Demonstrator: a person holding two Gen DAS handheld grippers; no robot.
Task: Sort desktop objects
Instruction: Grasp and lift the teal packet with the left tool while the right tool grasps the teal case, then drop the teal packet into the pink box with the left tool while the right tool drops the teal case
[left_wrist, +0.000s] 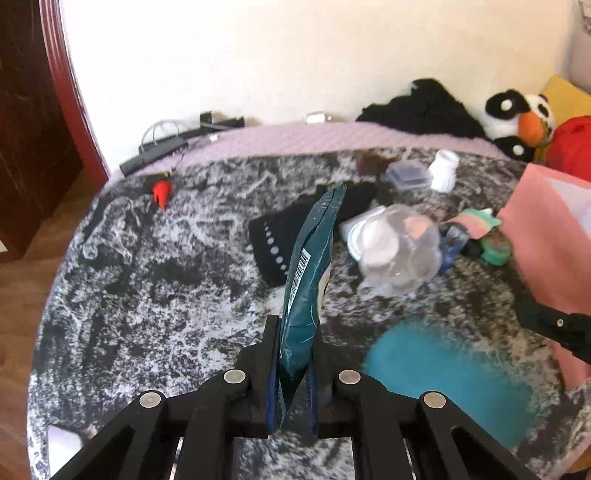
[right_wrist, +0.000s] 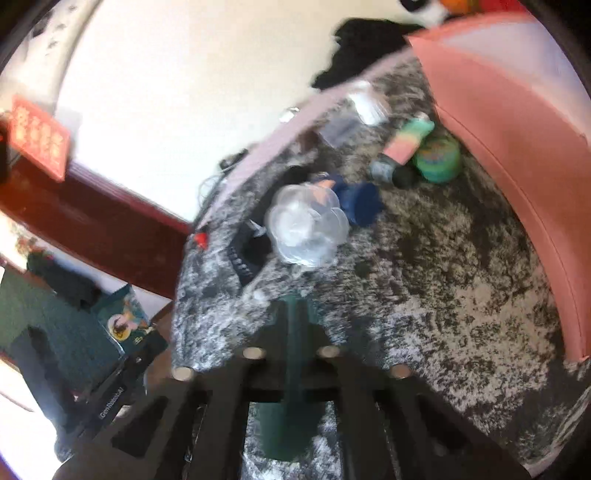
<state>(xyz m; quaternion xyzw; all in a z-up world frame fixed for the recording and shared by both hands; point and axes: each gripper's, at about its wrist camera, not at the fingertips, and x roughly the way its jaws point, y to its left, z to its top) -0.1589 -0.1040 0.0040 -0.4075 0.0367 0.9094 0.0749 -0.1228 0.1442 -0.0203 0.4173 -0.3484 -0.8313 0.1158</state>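
Left gripper (left_wrist: 295, 354) clamps teal pouch (left_wrist: 314, 258) at its bottom edge: light, floppy, slippery foil. Right gripper (right_wrist: 291, 332) pinches something dark green, blurred.

Teal snack packet (left_wrist: 310, 273) stands edge-on, upright, above the mottled tabletop (left_wrist: 147, 295).

Both wrist views look down close over the marbled tabletop (left_wrist: 147, 277); the right is rolled, sharing the clear plastic container (left_wrist: 400, 251) and pink box (left_wrist: 546, 236).
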